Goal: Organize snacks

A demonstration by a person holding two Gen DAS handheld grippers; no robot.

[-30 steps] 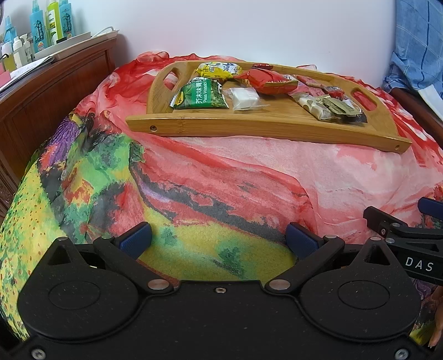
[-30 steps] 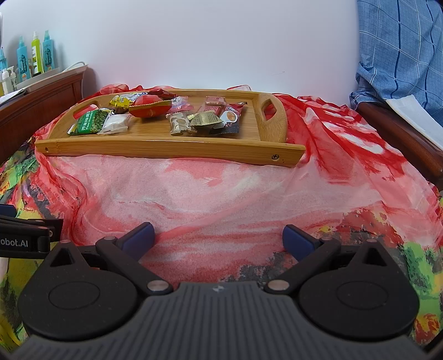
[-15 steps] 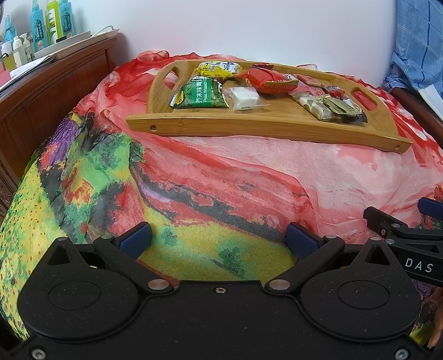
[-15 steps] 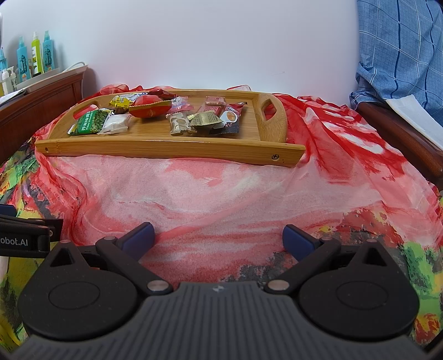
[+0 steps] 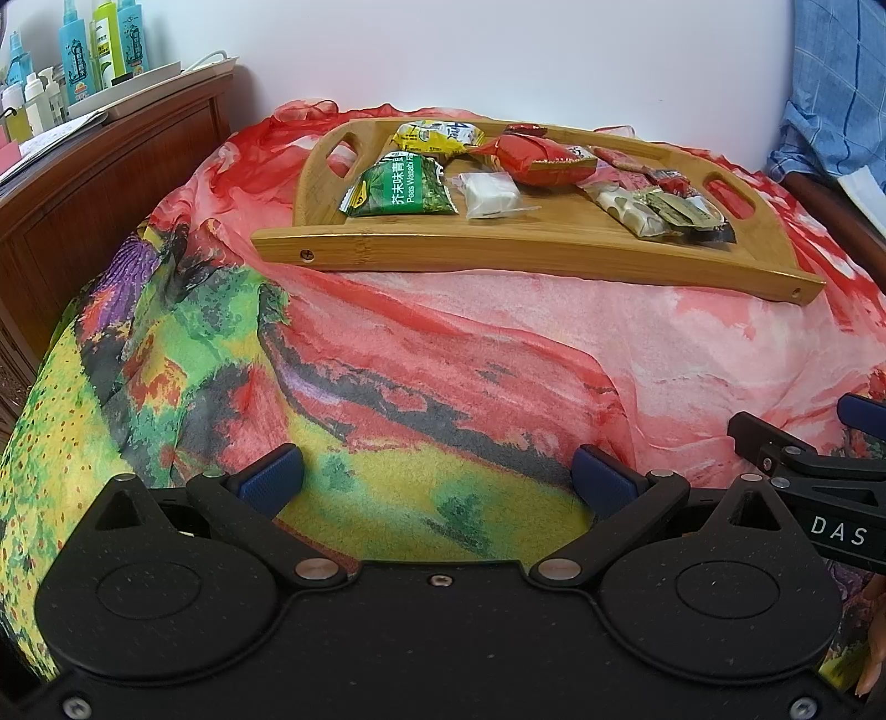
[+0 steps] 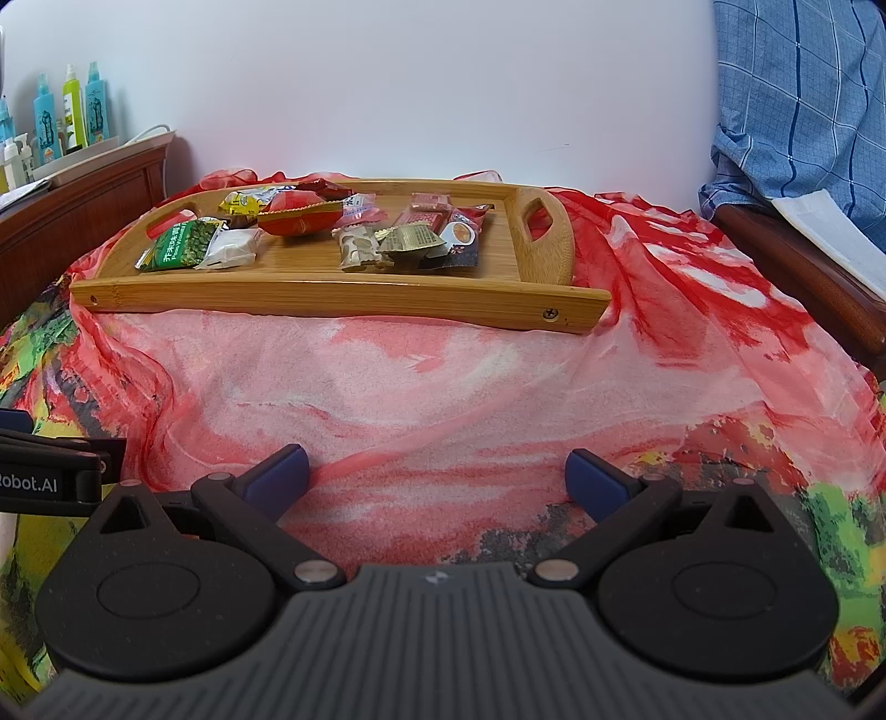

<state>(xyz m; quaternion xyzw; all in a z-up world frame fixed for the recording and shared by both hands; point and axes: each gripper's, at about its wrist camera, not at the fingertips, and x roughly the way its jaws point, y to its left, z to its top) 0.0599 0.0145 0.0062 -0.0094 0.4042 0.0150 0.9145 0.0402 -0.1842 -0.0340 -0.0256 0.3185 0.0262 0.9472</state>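
Left claw (image 5: 437,479), low in the left wrist view, stands with its blue pads (image 5: 271,477) wide apart and nothing between them, hovering over a cloth (image 5: 498,354) patterned in red, pink, green and yellow that covers the surface. At the right edge of this frame a part of the right claw (image 5: 803,459) shows, marked "DAS". A white wall (image 5: 498,55) fills the top, a dark wooden cabinet (image 5: 111,183) the upper left, with blue and green bottles (image 5: 102,47) on it. A bamboo tray (image 5: 526,249) with cut-out handles lies in the upper middle on the cloth, well apart from the claw. On it sit the snacks: a green packet (image 5: 401,188) reading "Peas Wasabi", a white wrapped piece (image 5: 490,194) just beside it, a yellow packet (image 5: 437,135) behind, a red packet (image 5: 534,158) in the middle, and a cluster of small wrappers (image 5: 659,210) toward the right.

Right claw (image 6: 437,479), at the bottom of the right wrist view, likewise has its blue pads (image 6: 595,483) spread with nothing held. The tray (image 6: 332,299) lies in the upper middle, the green packet (image 6: 180,246) at its left end, the red packet (image 6: 299,219) behind the middle, the small wrappers (image 6: 410,241) right of centre. At the left edge the left claw's body reads "Robot.AI". A blue checked fabric (image 6: 803,111) hangs in the upper right above a wooden edge (image 6: 803,266).
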